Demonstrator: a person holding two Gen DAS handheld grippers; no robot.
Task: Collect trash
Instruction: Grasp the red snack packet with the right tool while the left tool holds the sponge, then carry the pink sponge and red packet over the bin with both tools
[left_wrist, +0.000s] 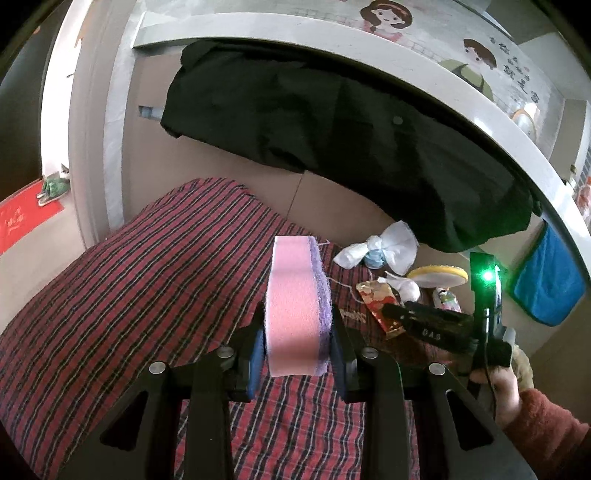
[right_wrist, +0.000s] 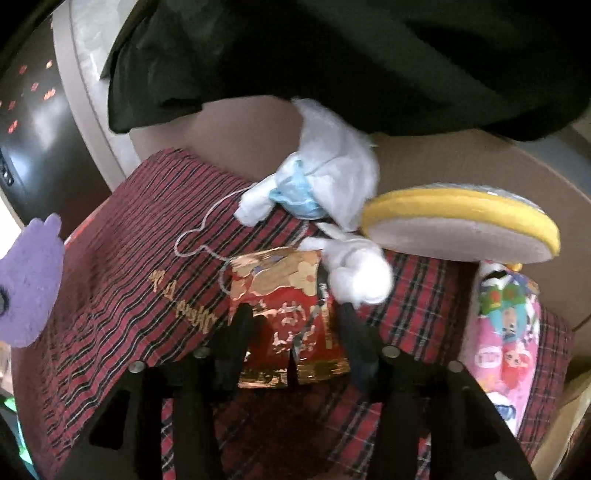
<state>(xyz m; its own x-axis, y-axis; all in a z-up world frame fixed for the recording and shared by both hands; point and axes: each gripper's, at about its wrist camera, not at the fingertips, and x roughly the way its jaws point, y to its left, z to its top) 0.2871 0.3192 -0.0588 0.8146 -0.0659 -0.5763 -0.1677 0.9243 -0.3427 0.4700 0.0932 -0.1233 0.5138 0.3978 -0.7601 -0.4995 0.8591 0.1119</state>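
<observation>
My left gripper (left_wrist: 297, 332) is shut on a pink sponge with a purple scouring side (left_wrist: 293, 295), holding it upright above a red plaid cloth (left_wrist: 147, 295). The sponge's purple side (right_wrist: 29, 280) shows at the left edge of the right wrist view. My right gripper (right_wrist: 295, 325) stands open over a red-and-gold paper packet (right_wrist: 284, 310), which lies between its fingers on the cloth. In the left wrist view the right gripper (left_wrist: 399, 314) reaches in from the right, held by a hand in a red sleeve. A white tissue ball (right_wrist: 354, 273) lies just beyond the packet.
A white tissue knotted around a blue mask (right_wrist: 321, 177), a round yellow-rimmed pad (right_wrist: 461, 225) and a pink cartoon-printed bag (right_wrist: 506, 339) lie to the right. A black garment (left_wrist: 332, 122) hangs over a white rail behind. A blue cloth (left_wrist: 546, 280) hangs at far right.
</observation>
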